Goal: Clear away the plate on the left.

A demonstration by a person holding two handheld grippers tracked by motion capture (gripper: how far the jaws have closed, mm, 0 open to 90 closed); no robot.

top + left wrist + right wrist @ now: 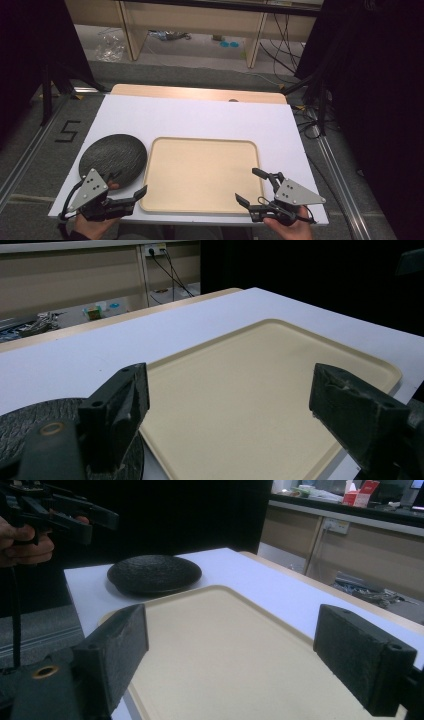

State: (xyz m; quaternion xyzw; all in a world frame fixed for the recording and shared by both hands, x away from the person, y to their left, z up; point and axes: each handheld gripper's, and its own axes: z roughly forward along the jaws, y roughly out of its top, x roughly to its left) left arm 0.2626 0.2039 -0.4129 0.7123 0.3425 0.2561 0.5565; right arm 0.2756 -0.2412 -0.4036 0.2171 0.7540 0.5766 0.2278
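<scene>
Both grippers hover at the near edge of the table. At the near left corner, the left gripper [131, 186] has its jaws spread, holding nothing, over the dark plate [113, 159]. Near the right corner, the right gripper [251, 186] is also spread and empty, over the beige tray [200, 172], which lies beside the plate.

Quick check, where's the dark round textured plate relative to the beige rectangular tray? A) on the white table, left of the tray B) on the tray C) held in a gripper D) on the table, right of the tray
A: in the high view the dark round textured plate lies on the white table just left of the beige rectangular tray, beside the open left gripper.
</scene>
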